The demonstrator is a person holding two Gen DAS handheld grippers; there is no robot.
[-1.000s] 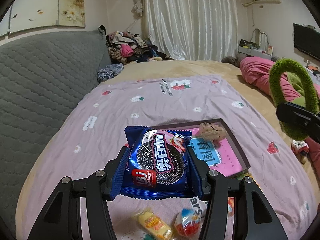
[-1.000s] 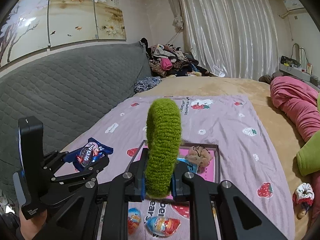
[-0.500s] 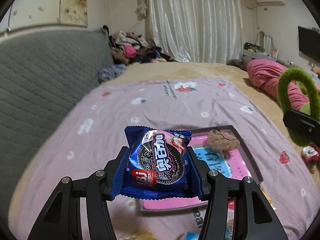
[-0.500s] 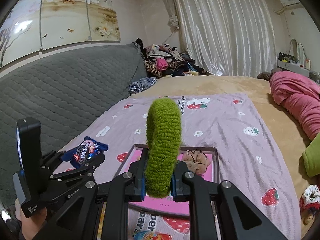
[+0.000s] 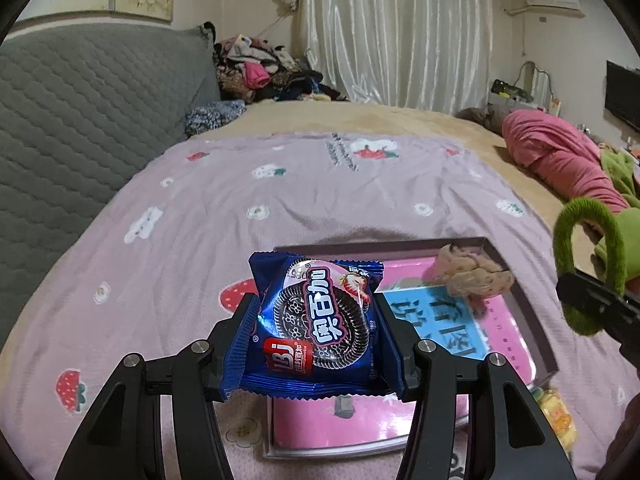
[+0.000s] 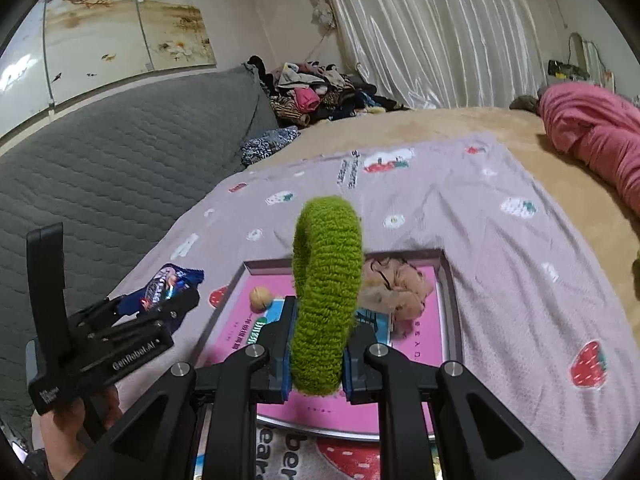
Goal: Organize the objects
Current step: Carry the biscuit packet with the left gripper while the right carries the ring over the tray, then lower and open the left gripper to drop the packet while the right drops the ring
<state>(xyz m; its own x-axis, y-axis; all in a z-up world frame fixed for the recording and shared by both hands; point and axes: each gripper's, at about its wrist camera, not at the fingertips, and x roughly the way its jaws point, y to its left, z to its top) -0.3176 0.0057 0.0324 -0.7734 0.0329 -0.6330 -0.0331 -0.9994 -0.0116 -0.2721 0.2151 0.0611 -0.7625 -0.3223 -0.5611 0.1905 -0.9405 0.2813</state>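
My left gripper [image 5: 316, 344] is shut on a blue cookie packet [image 5: 316, 320] and holds it above the near left part of a shallow pink-lined tray [image 5: 536, 332]. My right gripper [image 6: 318, 352] is shut on a fuzzy green hair tie [image 6: 326, 292], held upright above the tray [image 6: 450, 312]. The green tie also shows at the right of the left wrist view [image 5: 588, 268]. A beige scrunchie [image 5: 472, 276] lies in the tray's far right corner, seen too in the right wrist view [image 6: 396, 288]. A small tan ball [image 6: 260, 298] lies in the tray's left part. The left gripper with the packet [image 6: 168, 286] shows at the left.
The tray lies on a lilac strawberry-print sheet [image 5: 320, 184] on a bed. A grey quilted headboard [image 5: 80, 112] runs along the left. A pink bundle [image 5: 560, 156] lies at the right. Clothes [image 5: 260, 72] are piled at the back. A yellow wrapped snack [image 5: 556, 416] lies by the tray.
Both grippers have moved forward over the tray with their loads. The loose sweets in front of the tray have dropped out of view below. The tan ball now shows.
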